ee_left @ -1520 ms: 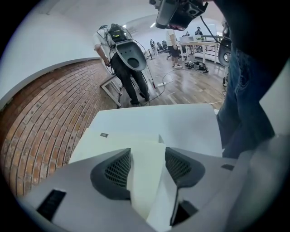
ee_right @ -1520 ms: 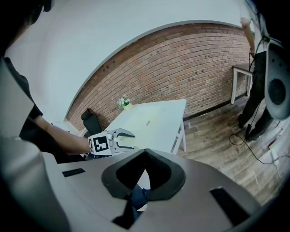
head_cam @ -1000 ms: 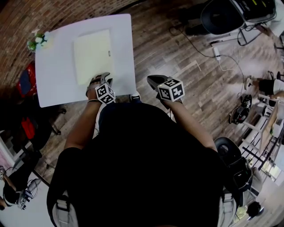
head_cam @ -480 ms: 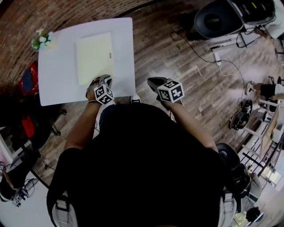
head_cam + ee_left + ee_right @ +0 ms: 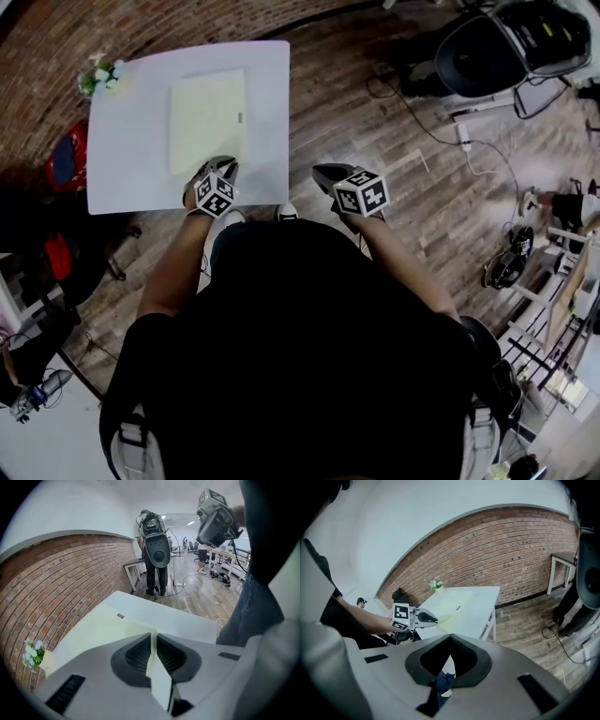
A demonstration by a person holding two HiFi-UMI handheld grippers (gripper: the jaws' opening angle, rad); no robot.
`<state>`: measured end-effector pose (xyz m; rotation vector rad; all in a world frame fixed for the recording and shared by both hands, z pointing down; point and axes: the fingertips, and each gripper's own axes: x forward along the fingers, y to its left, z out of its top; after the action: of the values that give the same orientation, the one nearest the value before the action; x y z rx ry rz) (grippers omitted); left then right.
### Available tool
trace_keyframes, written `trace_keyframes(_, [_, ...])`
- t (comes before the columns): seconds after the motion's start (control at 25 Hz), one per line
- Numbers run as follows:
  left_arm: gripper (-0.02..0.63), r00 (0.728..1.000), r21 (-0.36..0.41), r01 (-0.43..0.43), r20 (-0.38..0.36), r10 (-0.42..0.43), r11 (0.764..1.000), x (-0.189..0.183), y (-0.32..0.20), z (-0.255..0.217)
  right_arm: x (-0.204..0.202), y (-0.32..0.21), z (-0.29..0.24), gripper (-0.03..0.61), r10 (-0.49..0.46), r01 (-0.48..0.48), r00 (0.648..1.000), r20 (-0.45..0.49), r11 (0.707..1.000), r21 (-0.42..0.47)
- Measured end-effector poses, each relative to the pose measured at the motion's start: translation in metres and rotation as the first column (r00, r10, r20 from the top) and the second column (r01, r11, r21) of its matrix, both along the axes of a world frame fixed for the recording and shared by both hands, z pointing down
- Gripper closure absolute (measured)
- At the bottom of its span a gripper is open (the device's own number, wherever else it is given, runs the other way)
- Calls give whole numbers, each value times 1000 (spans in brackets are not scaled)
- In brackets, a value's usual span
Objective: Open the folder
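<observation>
A pale yellow folder (image 5: pixel 207 120) lies flat on the white table (image 5: pixel 131 178). My left gripper (image 5: pixel 221 169) is at the folder's near edge. In the left gripper view its jaws (image 5: pixel 153 633) have just been closing and now pinch a thin pale sheet (image 5: pixel 158 679), the edge of the folder's cover (image 5: pixel 101 630). My right gripper (image 5: pixel 328 173) hangs shut and empty over the wooden floor, to the right of the table. The right gripper view shows its tips (image 5: pixel 450 638) meeting, with the left gripper (image 5: pixel 432 618) and the folder (image 5: pixel 452 607) beyond them.
A small pot of flowers (image 5: pixel 101 75) stands on the table's far left corner. A brick wall (image 5: pixel 61 588) runs behind the table. A red object (image 5: pixel 64 159) lies on the floor to the left. Black equipment (image 5: pixel 487 52) and cables (image 5: pixel 441 122) are at the far right.
The left gripper has edged slightly up the picture at the folder's near edge, and its marker cube has rolled. The right gripper has stayed where it was.
</observation>
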<state>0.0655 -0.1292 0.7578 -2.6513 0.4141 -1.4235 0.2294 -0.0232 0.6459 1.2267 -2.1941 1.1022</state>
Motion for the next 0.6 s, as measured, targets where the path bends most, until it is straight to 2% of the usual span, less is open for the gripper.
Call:
trace_keyframes(0.24, [575,990,-100,88,-100,-98,991,-2,-3,-9,-4,1,-1,555,-22,22,1000,1,1000,1])
trace_keyframes(0.48, [575,976,-104,132,-161,-148,986,-2,-8,-19,-9,2,1,555,-53,53,999,-1,999,-2])
trace_keyframes(0.6, [575,972,-104,150,-168,-166,983,-6,-7,-21,-12,1,1,554,-67,67,998,3,998,2])
